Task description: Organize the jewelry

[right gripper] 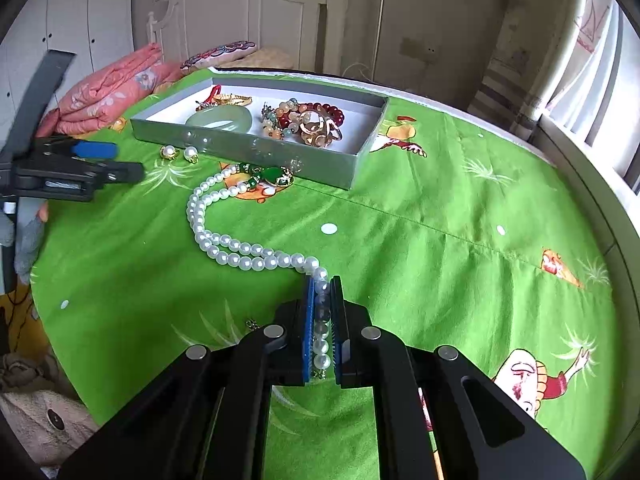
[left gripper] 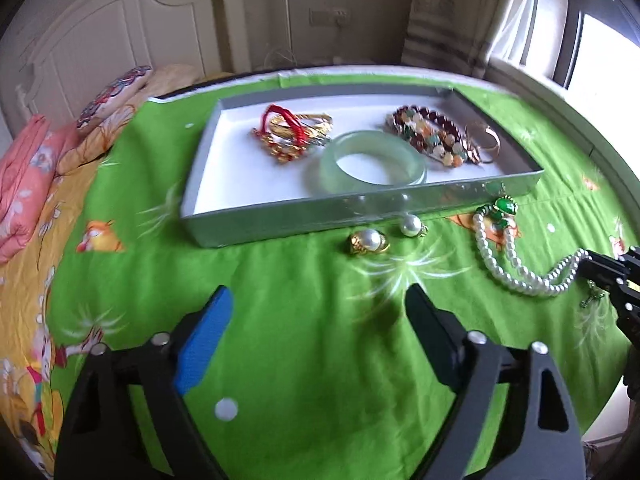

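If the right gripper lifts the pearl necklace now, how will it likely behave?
Probably floppy: the pearl necklace lies in loose curves, so it should dangle from the right gripper. Its green pendant will likely drag, then swing. Round beads between the pads might slip.

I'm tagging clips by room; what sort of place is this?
Most likely a bedroom: a white headboard, a folded pink quilt and a cartoon bedsheet under the jewelry box.

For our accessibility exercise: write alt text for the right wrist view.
The right gripper clamps one end of a white pearl necklace with green pendant lying on green bedding; behind, a grey jewellery tray holds bracelets.
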Motion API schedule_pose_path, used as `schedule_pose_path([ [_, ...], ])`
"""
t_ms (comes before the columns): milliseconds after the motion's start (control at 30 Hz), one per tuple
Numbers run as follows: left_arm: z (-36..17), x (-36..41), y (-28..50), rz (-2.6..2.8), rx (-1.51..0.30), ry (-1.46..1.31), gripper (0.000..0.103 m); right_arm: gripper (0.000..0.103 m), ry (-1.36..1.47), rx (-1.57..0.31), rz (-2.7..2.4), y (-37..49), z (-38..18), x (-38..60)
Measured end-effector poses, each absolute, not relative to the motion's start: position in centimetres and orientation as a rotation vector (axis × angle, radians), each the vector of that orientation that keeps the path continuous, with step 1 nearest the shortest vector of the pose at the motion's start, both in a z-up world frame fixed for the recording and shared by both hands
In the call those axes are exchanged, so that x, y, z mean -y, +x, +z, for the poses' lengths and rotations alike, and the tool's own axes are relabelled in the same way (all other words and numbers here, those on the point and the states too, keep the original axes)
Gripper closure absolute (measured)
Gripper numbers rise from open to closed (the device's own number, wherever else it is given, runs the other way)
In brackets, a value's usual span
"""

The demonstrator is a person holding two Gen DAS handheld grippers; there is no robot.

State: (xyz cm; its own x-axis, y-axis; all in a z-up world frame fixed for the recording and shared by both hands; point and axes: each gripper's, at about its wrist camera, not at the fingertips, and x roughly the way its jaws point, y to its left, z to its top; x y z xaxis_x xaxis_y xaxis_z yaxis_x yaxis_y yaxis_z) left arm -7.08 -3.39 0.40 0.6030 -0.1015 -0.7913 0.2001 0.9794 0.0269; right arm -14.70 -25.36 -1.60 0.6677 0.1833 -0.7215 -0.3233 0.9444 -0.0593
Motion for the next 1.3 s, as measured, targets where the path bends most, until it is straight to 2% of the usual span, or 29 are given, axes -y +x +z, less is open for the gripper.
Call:
schedule_pose_path([
  [200, 0.6, 4.0, -6.2, -0.178, -0.903, 0.13, 0.021, 0.096, -0.186, -0.789, 0.289, -14.7, -1.7, 25.3],
  [367, 0.4, 5.4, -5.2, -0.205, -0.911, 0.185, 0.03, 0.096, -0.181, -0.79, 0.291, -14.6, -1.6, 25.4],
  [500, 0.5, 6.0, -4.3, -0.23, -0.924, 0.176, 0.042, 0.096, -0.181, -0.79, 0.291, -14.6, -1.6, 25.4],
  [667, 0.4, 6.1, -4.1, -0.24, -0.921, 0.156, 0.045, 0.095, -0.178, -0.79, 0.293, -14.6, -1.6, 25.4],
  [767, 0.3, 6.0, -4.4, -0.248, -0.907, 0.144, 0.052, 0.095, -0.178, -0.79, 0.292, -14.6, -1.6, 25.4],
  [833, 0.4, 6.1, -4.5, -0.255, -0.903, 0.149, 0.073, 0.095, -0.178, -0.79, 0.292, -14.6, -1.6, 25.4],
  [867, 0.5, 6.1, -4.5, -0.26, -0.904, 0.148, 0.078, 0.095, -0.178, -0.79, 0.293, -14.6, -1.6, 25.4],
  [1300, 2.3, 5.9, -6.1, -0.292, -0.819, 0.131, 0.078, 0.095, -0.177, -0.79, 0.293, -14.5, -1.6, 25.4],
])
